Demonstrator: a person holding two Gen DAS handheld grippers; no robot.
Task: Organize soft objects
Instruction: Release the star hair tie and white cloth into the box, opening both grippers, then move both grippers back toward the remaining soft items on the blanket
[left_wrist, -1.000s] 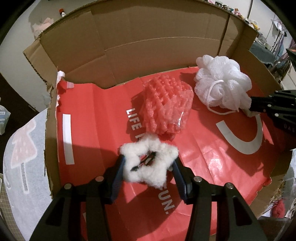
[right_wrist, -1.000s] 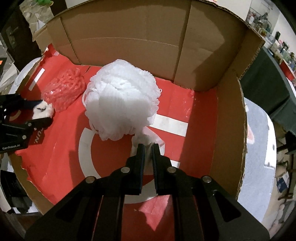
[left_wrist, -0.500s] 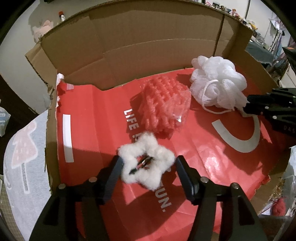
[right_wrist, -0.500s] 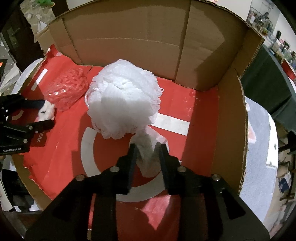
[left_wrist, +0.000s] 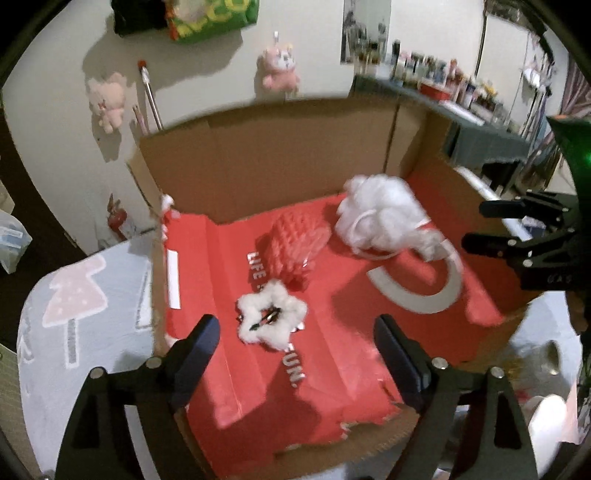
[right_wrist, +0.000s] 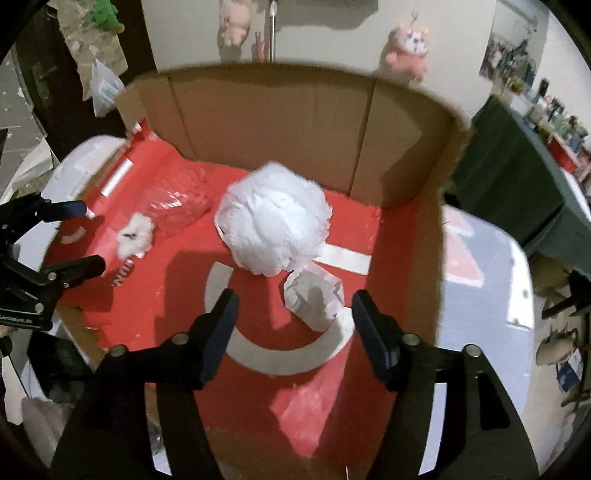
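A pale wall hung with pink plush toys (left_wrist: 279, 68) stands behind an open cardboard box (left_wrist: 280, 155) with a red printed floor. Its far and right walls stand tall; the near edge is low and torn. The left tongs (left_wrist: 295, 341) are opening wide over that near edge, holding nothing; the white fluffy star (left_wrist: 271, 319) lies free on the red floor beyond them. The right tongs (right_wrist: 291, 319) are also opening, empty, with the white mesh pouf (right_wrist: 273, 227) and its trailing tail beyond the tips. A red netted sponge (left_wrist: 297, 238) sits mid-floor.
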